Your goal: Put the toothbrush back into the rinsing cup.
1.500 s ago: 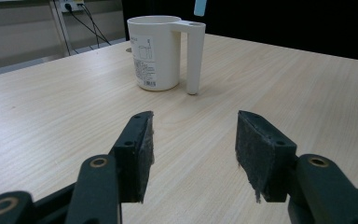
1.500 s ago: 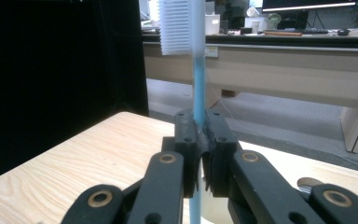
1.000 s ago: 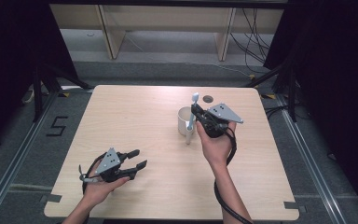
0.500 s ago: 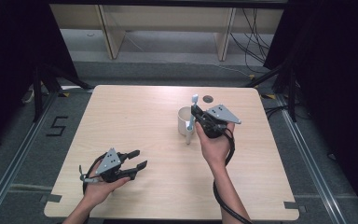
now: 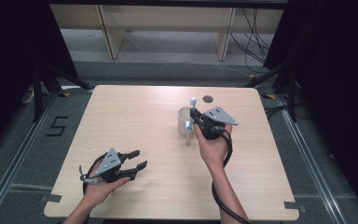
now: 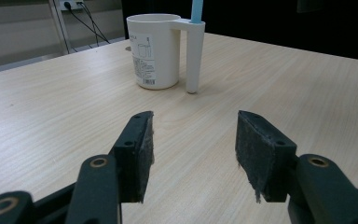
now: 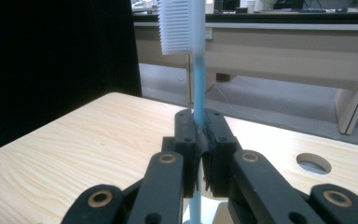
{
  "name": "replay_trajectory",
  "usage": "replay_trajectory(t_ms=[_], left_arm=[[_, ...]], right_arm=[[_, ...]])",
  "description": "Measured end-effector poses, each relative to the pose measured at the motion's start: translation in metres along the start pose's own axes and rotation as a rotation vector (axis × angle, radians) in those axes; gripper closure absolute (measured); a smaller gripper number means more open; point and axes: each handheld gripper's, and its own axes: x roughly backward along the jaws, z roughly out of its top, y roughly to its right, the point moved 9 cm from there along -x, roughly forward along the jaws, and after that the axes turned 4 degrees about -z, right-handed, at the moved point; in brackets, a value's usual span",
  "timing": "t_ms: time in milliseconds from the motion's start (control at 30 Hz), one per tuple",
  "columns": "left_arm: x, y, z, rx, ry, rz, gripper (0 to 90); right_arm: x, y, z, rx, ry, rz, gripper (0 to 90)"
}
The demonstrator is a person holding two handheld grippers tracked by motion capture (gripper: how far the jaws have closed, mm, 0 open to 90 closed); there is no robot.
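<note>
A white cup (image 5: 182, 119) (image 6: 154, 49) stands upright on the table, right of centre, with a narrow side tube (image 5: 189, 135) (image 6: 193, 56) on its near side. A toothbrush (image 5: 193, 103) (image 7: 198, 70) with a blue handle and white bristles stands upright, and its handle (image 6: 196, 9) enters the top of that tube. My right gripper (image 5: 196, 118) (image 7: 198, 135) is shut on the handle, just above the cup. Near the front left of the table, my left gripper (image 5: 138, 159) (image 6: 193, 149) is open and holds nothing. It points at the cup.
The pale wooden table (image 5: 135, 116) has a round hole (image 5: 208, 99) (image 7: 313, 163) near its far edge, behind the cup. A cable trails from the right gripper along the forearm. Shelving and cables lie on the floor beyond the table.
My right gripper has sunk slightly with the toothbrush toward the cup's side tube. The left gripper has stayed where it was.
</note>
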Motion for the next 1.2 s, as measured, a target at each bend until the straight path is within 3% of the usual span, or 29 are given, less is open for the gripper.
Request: replay_trajectory(t_ms=[67,100,200,233,433,500,567,667,700,833,900,967,1167,1200], left_arm=[[0.0,0.0,0.0,0.002,0.001,0.001,46.2],[0.0,0.0,0.0,0.004,0.003,0.001,46.2],[-0.001,0.0,0.0,0.007,0.016,-0.006,46.3],[-0.001,0.0,0.0,0.007,0.016,-0.005,46.3],[-0.001,0.0,0.0,0.007,0.016,-0.005,46.3],[-0.001,0.0,-0.001,0.006,0.015,-0.005,46.3],[-0.001,0.0,0.0,0.007,0.015,-0.005,46.2],[-0.001,0.0,0.0,0.007,0.017,-0.005,46.3],[-0.002,0.0,0.0,0.008,0.017,-0.005,46.3],[-0.001,0.0,0.0,0.008,0.014,-0.003,46.3],[-0.002,0.0,0.0,0.008,0.017,-0.006,46.3],[-0.002,0.0,0.0,0.008,0.016,-0.005,46.3],[-0.001,0.001,-0.001,0.004,-0.001,0.0,46.2],[-0.001,0.001,-0.001,0.005,0.0,-0.002,46.3]], right_arm=[[-0.001,0.0,-0.002,-0.003,0.005,-0.004,85.9],[0.0,-0.001,-0.004,-0.028,-0.014,-0.008,85.9],[-0.003,0.002,-0.007,0.014,-0.009,-0.013,85.9],[-0.004,0.0,-0.009,-0.008,-0.014,-0.001,85.9],[-0.006,0.001,-0.015,-0.018,-0.029,-0.006,85.9],[-0.007,0.003,-0.017,0.006,-0.029,-0.018,85.9],[-0.008,0.001,-0.019,-0.012,-0.033,-0.009,85.9],[-0.01,0.002,-0.021,0.003,-0.03,-0.01,85.9],[-0.01,0.001,-0.022,-0.014,-0.036,-0.01,85.9],[-0.011,0.002,-0.027,-0.01,-0.047,-0.014,85.9],[-0.013,0.003,-0.028,0.012,-0.048,-0.018,85.9],[-0.013,0.002,-0.031,-0.015,-0.059,-0.024,85.9],[-0.017,0.002,-0.037,0.011,-0.065,-0.015,85.9],[-0.016,0.001,-0.039,-0.004,-0.073,-0.018,85.8]])
